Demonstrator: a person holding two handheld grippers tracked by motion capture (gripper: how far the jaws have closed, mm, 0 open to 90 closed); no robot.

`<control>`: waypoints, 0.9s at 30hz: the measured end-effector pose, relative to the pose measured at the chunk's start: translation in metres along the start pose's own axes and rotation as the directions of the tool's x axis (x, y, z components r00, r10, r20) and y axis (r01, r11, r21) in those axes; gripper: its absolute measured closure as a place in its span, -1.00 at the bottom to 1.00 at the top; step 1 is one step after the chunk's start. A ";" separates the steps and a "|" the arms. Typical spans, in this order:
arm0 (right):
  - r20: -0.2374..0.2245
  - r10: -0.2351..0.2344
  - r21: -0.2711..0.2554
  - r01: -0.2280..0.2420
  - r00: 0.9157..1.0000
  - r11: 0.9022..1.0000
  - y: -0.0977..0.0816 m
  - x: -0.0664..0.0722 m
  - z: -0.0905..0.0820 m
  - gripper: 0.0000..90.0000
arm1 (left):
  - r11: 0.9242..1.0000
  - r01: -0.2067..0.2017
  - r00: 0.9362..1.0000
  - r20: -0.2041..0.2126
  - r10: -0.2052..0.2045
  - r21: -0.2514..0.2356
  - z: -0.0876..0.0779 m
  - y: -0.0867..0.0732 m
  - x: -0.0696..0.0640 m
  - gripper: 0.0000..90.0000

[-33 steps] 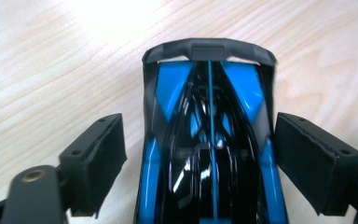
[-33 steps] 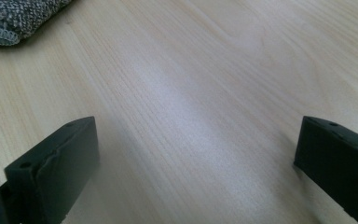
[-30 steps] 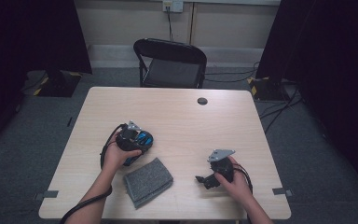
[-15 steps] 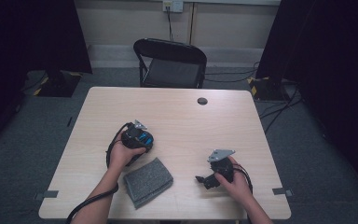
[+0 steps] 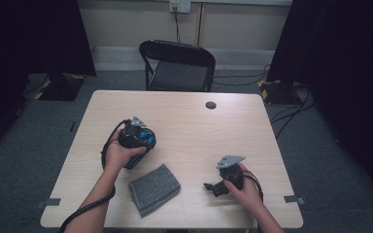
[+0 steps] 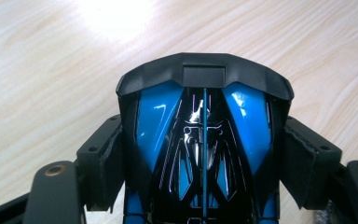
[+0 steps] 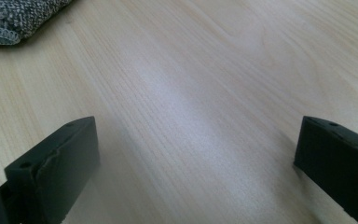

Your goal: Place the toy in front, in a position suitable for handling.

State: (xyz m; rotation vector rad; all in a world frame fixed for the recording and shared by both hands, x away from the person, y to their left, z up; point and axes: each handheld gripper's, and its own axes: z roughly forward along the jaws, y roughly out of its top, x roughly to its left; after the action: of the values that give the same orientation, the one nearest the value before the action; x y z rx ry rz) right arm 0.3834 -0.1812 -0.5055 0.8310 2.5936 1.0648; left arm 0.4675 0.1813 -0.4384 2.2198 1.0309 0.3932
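Left hand-held gripper (image 5: 135,137) jaws just closing (pads pressing something between them), right hand-held gripper (image 5: 218,186) jaws wide apart

We list two hand-held grippers. Left gripper (image 6: 204,154): matte black jaws with squared black pads (image 6: 105,163), a brass-coloured screw behind each finger (image 6: 55,170), a grey three-cornered plate on top and a black cable looping back along the forearm. Right gripper (image 7: 196,158): the same black blocky fingers (image 7: 58,163) (small holes near the pad edges), a grey plate behind them, black cable trailing. We see both forearms bare, without sleeves.
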 end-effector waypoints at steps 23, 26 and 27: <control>0.000 -0.001 0.000 0.001 1.000 1.000 0.000 0.000 0.000 -1.00 | 1.000 -0.030 0.999 0.041 0.030 0.007 0.051 0.056 -0.006 -0.43; 0.000 -0.001 0.000 0.001 1.000 1.000 0.000 0.000 0.000 -1.00 | 0.999 -0.038 0.998 0.048 0.037 0.024 0.062 0.058 -0.011 -0.43; 0.000 0.000 0.000 0.000 1.000 1.000 0.000 0.000 0.000 -1.00 | 0.999 -0.042 0.998 0.051 0.041 0.032 0.066 0.058 -0.012 -0.43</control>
State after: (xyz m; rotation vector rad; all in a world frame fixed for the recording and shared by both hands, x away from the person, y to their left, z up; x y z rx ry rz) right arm 0.3834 -0.1812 -0.5056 0.8304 2.5937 1.0655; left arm 0.5263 0.1156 -0.4482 2.2724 0.9728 0.3392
